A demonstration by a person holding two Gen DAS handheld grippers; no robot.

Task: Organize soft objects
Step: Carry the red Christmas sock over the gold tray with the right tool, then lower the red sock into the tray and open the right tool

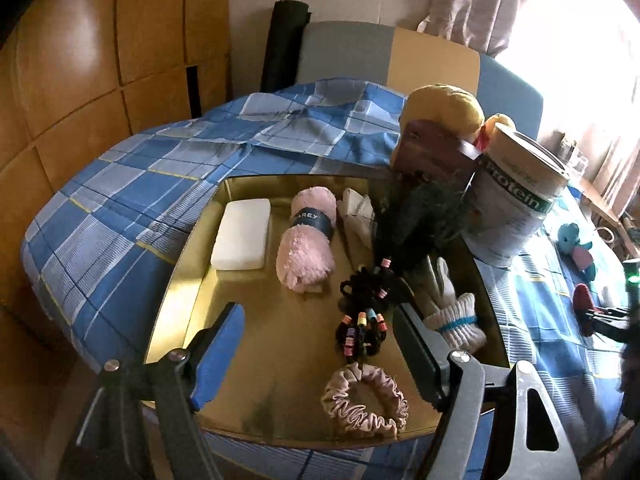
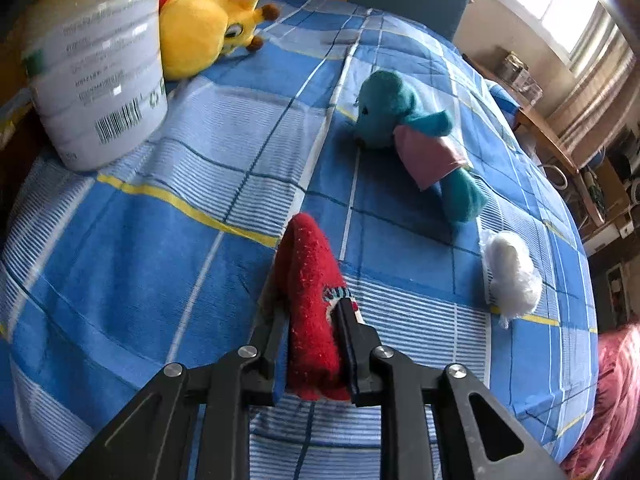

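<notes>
A gold tray (image 1: pixel 280 340) on the blue checked cloth holds a white foam block (image 1: pixel 241 239), a rolled pink fluffy towel (image 1: pixel 307 246), black beaded hair ties (image 1: pixel 366 320), a pink scrunchie (image 1: pixel 365 400) and a white knitted glove (image 1: pixel 456 320). My left gripper (image 1: pixel 320 312) hangs open above the tray's near part, gripping nothing; the hair ties lie below, near its right finger. My right gripper (image 2: pixel 312 306) is shut on a red fuzzy sock (image 2: pixel 308 264), just over the cloth. A teal plush (image 2: pixel 404 120) and a white cotton puff (image 2: pixel 512 276) lie beyond it.
A tall white protein can (image 1: pixel 516 204) stands at the tray's right rear corner, also in the right wrist view as the can (image 2: pixel 96 72). A yellow plush (image 2: pixel 204 32) lies behind it. A dark fuzzy bundle (image 1: pixel 420 216) and a beige cloth (image 1: pixel 358 216) crowd the tray's back.
</notes>
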